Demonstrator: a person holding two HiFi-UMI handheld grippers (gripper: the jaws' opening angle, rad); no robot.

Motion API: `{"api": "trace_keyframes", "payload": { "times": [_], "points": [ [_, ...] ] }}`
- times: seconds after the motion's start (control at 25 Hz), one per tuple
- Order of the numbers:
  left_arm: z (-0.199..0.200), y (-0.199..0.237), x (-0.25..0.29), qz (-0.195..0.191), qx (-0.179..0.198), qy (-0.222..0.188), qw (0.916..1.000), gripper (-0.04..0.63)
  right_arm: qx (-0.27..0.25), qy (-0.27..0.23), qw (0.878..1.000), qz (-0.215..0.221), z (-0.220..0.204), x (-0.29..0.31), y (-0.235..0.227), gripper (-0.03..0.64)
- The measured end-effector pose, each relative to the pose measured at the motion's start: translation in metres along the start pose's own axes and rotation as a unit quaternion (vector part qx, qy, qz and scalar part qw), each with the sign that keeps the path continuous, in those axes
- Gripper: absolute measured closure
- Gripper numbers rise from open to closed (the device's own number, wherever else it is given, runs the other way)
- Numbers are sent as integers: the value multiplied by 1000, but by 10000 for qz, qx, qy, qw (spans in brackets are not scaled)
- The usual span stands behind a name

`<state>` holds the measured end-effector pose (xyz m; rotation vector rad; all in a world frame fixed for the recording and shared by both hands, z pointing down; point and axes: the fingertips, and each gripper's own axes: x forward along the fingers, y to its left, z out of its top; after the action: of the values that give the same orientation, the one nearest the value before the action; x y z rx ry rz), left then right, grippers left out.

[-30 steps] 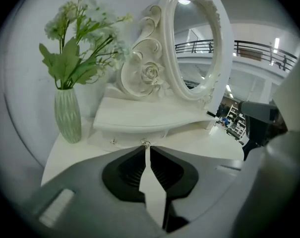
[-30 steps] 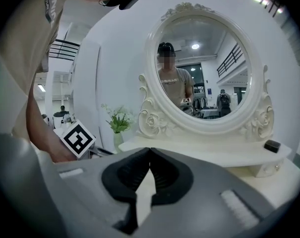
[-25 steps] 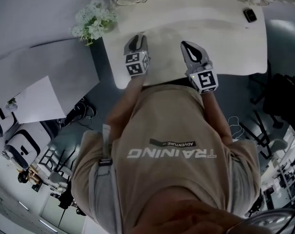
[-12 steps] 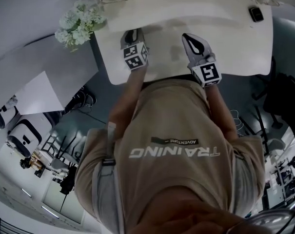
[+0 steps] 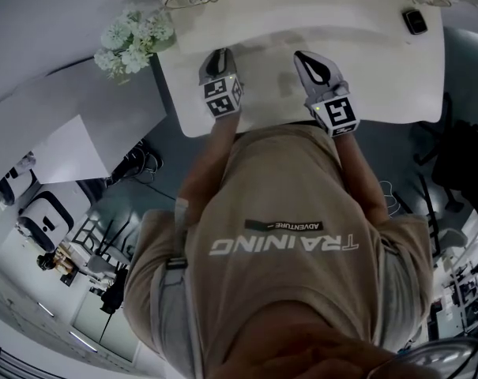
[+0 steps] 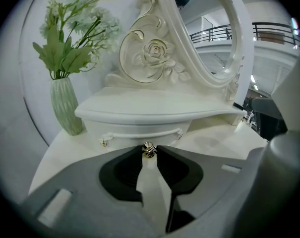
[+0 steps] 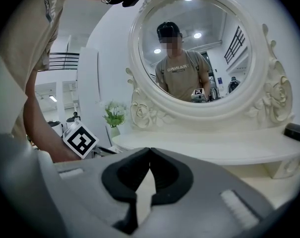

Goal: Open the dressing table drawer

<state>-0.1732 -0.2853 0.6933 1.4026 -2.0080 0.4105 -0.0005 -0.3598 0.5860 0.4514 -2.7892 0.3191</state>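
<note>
Left gripper view: left tool [image 6: 150,148] pinches drawer knob [image 6: 149,152].

The dressing table [image 6: 154,109] looks smooth and satin-painted, its knob [image 6: 149,151] shiny gold metal, the vase [image 6: 66,105] ribbed.

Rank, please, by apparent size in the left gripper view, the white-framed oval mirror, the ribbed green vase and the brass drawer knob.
1. white-framed oval mirror
2. ribbed green vase
3. brass drawer knob, despite being nearest
</note>
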Motion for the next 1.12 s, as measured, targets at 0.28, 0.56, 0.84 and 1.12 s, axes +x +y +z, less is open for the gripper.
{"api": "trace_keyframes", "payload": {
  "times": [0.28,0.56,0.84,1.12],
  "points": [
    [-19,-6,-19,-30,-118,121,9999,497,-45,-53,9999,93,-1,1,10,614],
    [-32,-9,-31,-77,-95,209,9997,497,-97,-9,9997,236,1,-4,27,614],
    [-33,-9,-33,-52,136,123,9998,495,-83,-59,9994,342,-1,0,38,614],
    [-40,-10,-55,-164,239,248,9993,495,-27,27,9988,489,-8,4,51,614]
  ]
}}
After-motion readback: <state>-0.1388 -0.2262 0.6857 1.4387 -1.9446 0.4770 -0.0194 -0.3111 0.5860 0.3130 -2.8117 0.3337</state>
